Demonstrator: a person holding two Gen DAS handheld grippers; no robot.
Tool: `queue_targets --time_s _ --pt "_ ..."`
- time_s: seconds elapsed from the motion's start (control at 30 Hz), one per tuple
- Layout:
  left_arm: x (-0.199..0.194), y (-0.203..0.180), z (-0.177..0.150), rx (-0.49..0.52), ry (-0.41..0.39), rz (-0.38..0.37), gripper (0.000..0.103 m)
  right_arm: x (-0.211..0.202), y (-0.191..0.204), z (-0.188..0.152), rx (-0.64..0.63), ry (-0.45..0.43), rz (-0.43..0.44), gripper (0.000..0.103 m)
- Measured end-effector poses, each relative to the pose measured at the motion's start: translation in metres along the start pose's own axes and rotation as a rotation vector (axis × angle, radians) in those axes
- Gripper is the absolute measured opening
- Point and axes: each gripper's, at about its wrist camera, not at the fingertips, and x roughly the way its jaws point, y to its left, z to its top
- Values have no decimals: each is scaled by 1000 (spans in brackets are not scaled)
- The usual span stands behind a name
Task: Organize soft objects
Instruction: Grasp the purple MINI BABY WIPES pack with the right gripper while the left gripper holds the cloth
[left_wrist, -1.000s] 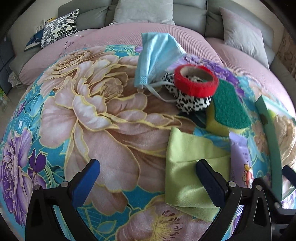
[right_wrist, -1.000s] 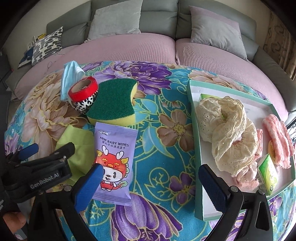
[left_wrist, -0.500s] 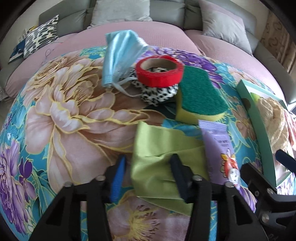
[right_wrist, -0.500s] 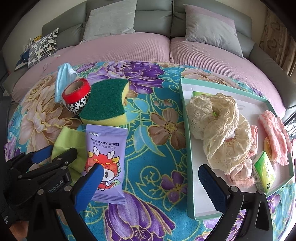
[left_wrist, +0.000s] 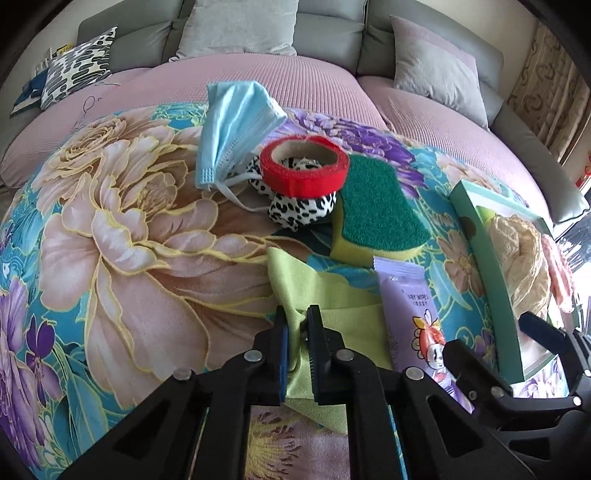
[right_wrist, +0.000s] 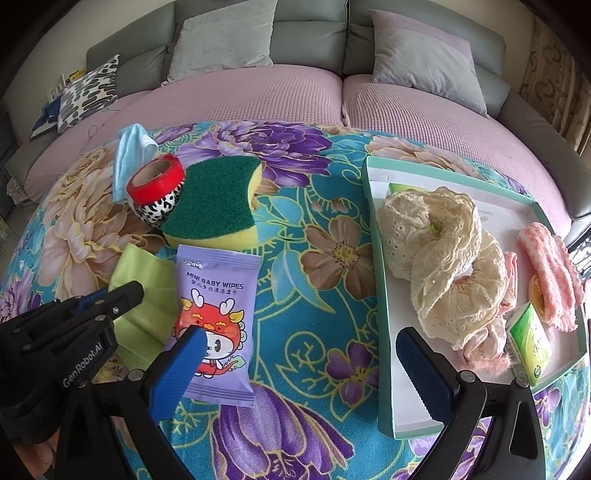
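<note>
- The left gripper (left_wrist: 298, 325) had its jaws pinched nearly together on a fold of the green cloth (left_wrist: 332, 291), which lay on the floral cover (left_wrist: 129, 221) at the 6 o'clock side of the left wrist view.
- A blue face mask (left_wrist: 231, 125) stood propped at 11 o'clock from that cloth, leaning against the red tape roll (left_wrist: 303, 170).
- The tape roll sat on top of a black-and-white spotted fabric piece (left_wrist: 301, 210).
- A green-and-yellow sponge (left_wrist: 376, 218) lay just beside the spotted piece, at its 3 o'clock side.
- A purple pack of baby wipes (right_wrist: 216, 317) lay flat at 6 o'clock from the sponge, its left edge touching the green cloth.
- The right gripper (right_wrist: 295, 362) hovered with its jaws spread wide and nothing between them, the left finger over the lower corner of the wipes pack and the right finger over the near end of the tray.
- The teal-rimmed tray (right_wrist: 382, 295) sat at 3 o'clock in the right wrist view, well apart from the wipes.
- Inside it lay a cream lace fabric bundle (right_wrist: 443, 258), a pink fuzzy item (right_wrist: 550, 273) and a small green packet (right_wrist: 530, 343).
</note>
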Motion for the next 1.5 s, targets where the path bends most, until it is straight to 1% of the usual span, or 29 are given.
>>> queue_targets --time_s 0.2,0.3,0.4,0.5,0.7,0.73,1.0,1.17,1.27,1.33,1.4,1.5 --pt "-4 8 1 -20 -14 31 8 -3 7 2 -11 -23 39 103" --pt "-6 14 1 -28 -22 64 8 -3 11 2 -12 -27 72 103" --pt "-6 22 2 -46 -23 81 8 -2 19 1 -33 -33 91 103" --pt "-6 28 2 -55 -23 111 8 3 25 0 -48 -27 101 103" --pt "-8 42 2 -89 -26 138 8 18 33 -2 -49 -4 115 103" --pt "-8 43 2 -104 -6 149 8 20 35 -2 -54 2 114 102" --pt "-6 47 1 -111 4 147 8 31 44 -5 -72 17 109 87" --pt "-4 48 2 -111 9 148 8 32 45 -5 -73 15 103 82" --pt "-4 47 3 -103 10 153 8 30 42 -5 -60 11 107 72" --pt "-5 47 3 -101 6 153 8 29 39 -3 -44 7 112 60" --pt "-6 46 3 -100 4 155 8 29 35 -3 -27 5 120 54" --pt "-7 45 4 -96 2 159 8 29 32 -2 -19 6 140 53"
